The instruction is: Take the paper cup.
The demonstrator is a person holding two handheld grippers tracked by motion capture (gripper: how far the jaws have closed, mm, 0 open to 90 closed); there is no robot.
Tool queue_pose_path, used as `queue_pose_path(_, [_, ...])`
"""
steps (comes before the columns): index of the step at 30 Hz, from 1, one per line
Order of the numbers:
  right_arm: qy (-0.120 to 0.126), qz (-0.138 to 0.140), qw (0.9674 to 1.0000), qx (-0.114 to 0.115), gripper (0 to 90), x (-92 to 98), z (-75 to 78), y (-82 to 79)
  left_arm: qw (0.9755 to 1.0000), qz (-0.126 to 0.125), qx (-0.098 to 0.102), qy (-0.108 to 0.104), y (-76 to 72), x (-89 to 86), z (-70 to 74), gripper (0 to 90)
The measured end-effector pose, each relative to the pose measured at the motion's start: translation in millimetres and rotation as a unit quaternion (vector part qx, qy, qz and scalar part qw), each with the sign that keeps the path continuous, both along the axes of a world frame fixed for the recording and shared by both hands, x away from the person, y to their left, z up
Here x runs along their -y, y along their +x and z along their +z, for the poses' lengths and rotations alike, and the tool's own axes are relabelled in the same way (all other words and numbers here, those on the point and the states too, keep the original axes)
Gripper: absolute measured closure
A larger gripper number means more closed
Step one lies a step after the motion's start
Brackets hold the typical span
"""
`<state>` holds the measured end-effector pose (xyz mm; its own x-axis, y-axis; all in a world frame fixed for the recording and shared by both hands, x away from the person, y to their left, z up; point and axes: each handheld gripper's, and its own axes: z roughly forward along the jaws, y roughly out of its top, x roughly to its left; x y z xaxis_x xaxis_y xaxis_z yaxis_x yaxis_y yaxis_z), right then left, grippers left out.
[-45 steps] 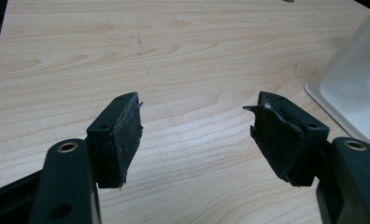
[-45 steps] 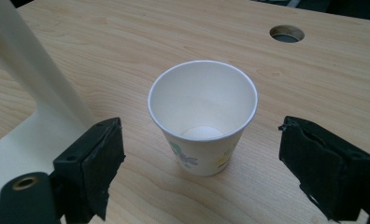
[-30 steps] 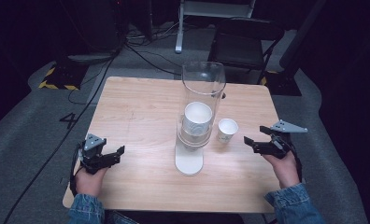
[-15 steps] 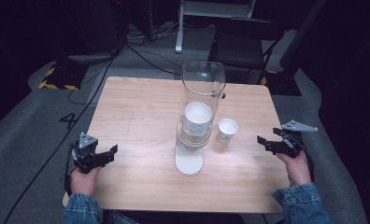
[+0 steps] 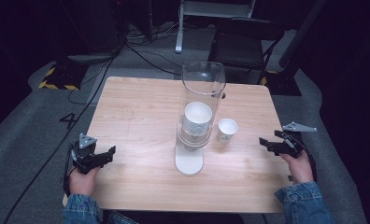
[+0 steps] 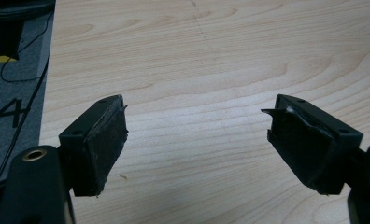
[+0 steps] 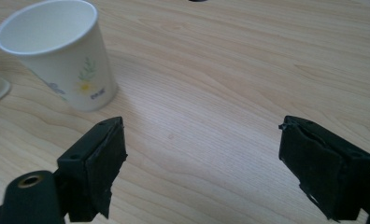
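A light wooden table (image 5: 141, 107) carries a tall clear cylinder (image 5: 202, 86) standing on a white base (image 5: 189, 162) near the middle; inside the cylinder sits a stack of white paper cups (image 5: 196, 122), its open mouth facing up. Just beside the cylinder, on its right in the high view, stands a single paper cup (image 5: 227, 130), upright and apart from the cylinder wall (in the right gripper view it shows a small flower print on its side).

The left claw (image 5: 107, 154) is held at the table's near left edge by the person's left hand (image 5: 82, 179); its jaws stand released, wide apart, with only bare wood between them, as the left gripper view shows. The right claw (image 5: 266, 144) hangs at the table's near right edge in the right hand (image 5: 297, 167), a grey three-cornered plate (image 5: 298, 127) on top of it; its jaws are likewise spread and grasp nothing, and the single paper cup stands ahead of them, well apart, beyond the left-hand jaw in the right gripper view. Denim sleeves (image 5: 304, 203) cover both forearms. Dark cables (image 5: 141, 53) trail across the grey floor (image 5: 29, 121) beyond the table, where a chair (image 5: 244, 44) stands.
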<state>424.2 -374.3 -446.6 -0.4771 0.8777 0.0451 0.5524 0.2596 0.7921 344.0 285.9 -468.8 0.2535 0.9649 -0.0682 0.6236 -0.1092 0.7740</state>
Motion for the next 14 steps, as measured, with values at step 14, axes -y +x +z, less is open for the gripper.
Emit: queue_pose_path(14, [-0.015, 0.006, 0.9995, -0.026, 15.2, -8.6, -17.4, 5.2, 1.0, -0.007, 0.0, 0.005, 0.9, 1.9, -0.5, 19.4])
